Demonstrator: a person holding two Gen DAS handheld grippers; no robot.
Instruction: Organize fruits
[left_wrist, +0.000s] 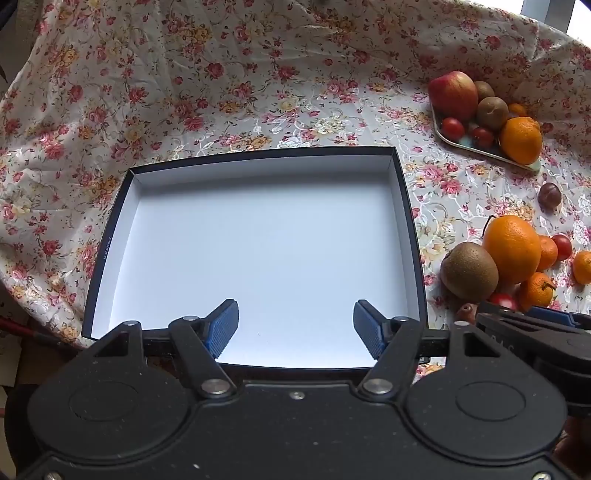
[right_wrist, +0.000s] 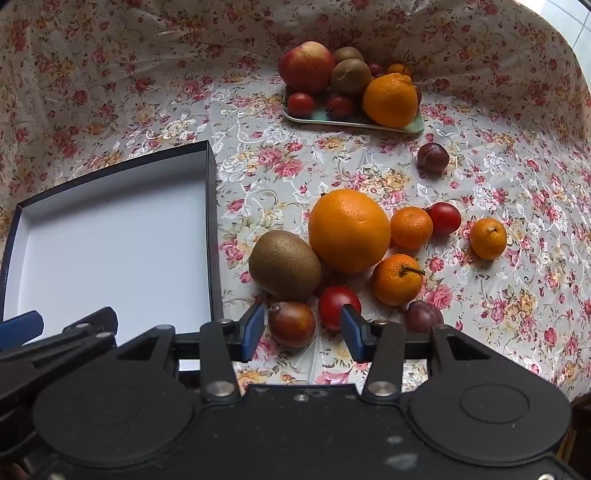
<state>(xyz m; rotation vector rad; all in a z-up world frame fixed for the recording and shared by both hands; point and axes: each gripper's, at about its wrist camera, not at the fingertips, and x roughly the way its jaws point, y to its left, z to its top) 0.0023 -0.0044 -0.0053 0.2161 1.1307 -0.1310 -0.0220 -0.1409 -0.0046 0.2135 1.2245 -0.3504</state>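
An empty dark box (left_wrist: 404, 192) with a white inside lies on the floral cloth; my left gripper (left_wrist: 295, 326) hovers open over its near end, holding nothing. Right of the box (right_wrist: 212, 206) loose fruit is heaped: a kiwi (right_wrist: 284, 264), a large orange (right_wrist: 349, 229), three mandarins, such as one (right_wrist: 397, 278), a red tomato (right_wrist: 338, 304) and a reddish-brown fruit (right_wrist: 291, 323). My right gripper (right_wrist: 302, 328) stands open, its blue pads on either side of the brown fruit and the tomato, not closed on them.
At the back, a pale green tray (right_wrist: 354, 122) carries an apple (right_wrist: 306, 66), kiwis, an orange and small tomatoes. Dark plums (right_wrist: 433, 157) lie loose on the cloth. The cloth rises in folds behind and to the right.
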